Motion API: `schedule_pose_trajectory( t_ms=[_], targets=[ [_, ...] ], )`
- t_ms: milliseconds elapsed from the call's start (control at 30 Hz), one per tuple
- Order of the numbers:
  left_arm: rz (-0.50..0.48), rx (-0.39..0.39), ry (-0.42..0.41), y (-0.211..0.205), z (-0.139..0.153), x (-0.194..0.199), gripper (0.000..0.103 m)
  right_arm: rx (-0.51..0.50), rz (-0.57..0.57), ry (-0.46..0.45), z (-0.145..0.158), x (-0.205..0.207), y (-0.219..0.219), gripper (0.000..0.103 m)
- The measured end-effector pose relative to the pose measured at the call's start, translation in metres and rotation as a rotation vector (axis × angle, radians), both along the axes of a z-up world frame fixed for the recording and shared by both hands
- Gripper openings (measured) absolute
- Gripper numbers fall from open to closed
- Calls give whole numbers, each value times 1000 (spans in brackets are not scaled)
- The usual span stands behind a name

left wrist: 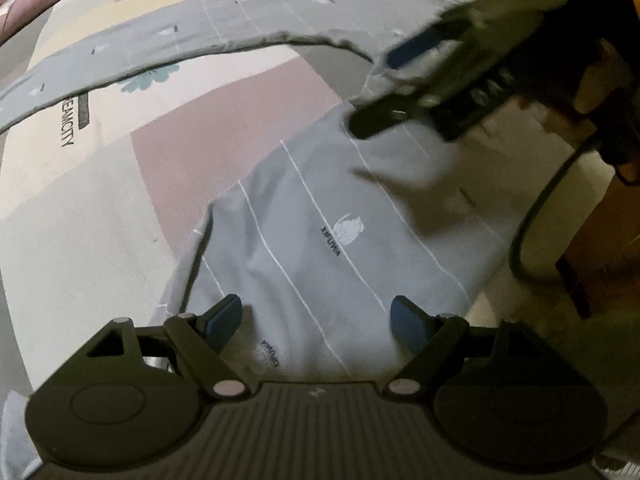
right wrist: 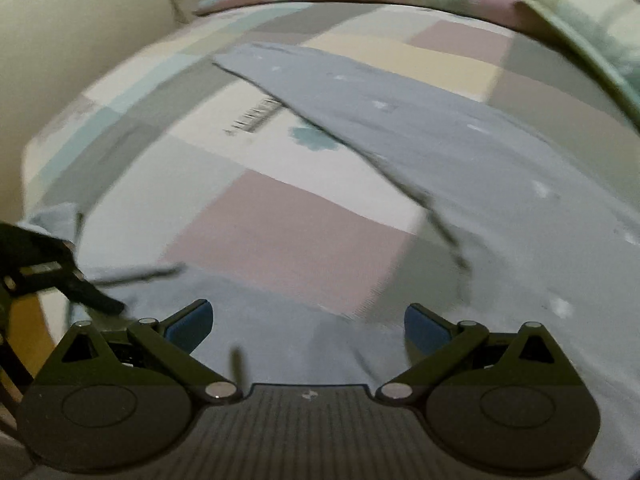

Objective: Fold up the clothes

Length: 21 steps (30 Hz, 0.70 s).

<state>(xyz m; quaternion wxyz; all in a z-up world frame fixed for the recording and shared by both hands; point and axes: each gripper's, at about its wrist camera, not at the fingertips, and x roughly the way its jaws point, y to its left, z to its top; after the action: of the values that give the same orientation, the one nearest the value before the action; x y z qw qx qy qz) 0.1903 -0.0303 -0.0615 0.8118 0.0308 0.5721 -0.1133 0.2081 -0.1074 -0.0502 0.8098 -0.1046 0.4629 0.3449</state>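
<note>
In the left wrist view, a bedsheet (left wrist: 100, 208) printed with blocks of pink, cream, grey and pale green fills the left side, with black lettering near its upper left. A grey pair of trousers (left wrist: 332, 232) with thin white stripes and small white motifs lies spread on the sheet: one leg arcs across the top from the far left toward the right, and the other part runs down the middle to the bottom edge. The left gripper (left wrist: 316, 322) sits low over this nearer part, its blue-padded fingers (left wrist: 224, 318) spread wide apart with nothing between them, grey cloth beneath. To the upper right, the right gripper (left wrist: 380, 92) reaches in just above the cloth near where the two legs meet, blurred, casting a shadow on the cloth. A dark cable (left wrist: 532, 216) loops at the right.

In the right wrist view, the other gripper shows at the left edge. The right gripper's own fingers (right wrist: 426, 330) also stand wide apart, holding nothing, with grey cloth under them and a long leg stretching away to the upper left.
</note>
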Motion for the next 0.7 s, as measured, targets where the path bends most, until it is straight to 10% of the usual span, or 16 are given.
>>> schedule_pose_trajectory(
  t_ms=[200,700],
  targets=[
    [19,-28,-15,0,-5,-2,84,-125,-73,69,-22,-6,-14,103],
    [91,-5,-51,36,6,-35,84,-69,14,12,7,13,60,103]
  ],
)
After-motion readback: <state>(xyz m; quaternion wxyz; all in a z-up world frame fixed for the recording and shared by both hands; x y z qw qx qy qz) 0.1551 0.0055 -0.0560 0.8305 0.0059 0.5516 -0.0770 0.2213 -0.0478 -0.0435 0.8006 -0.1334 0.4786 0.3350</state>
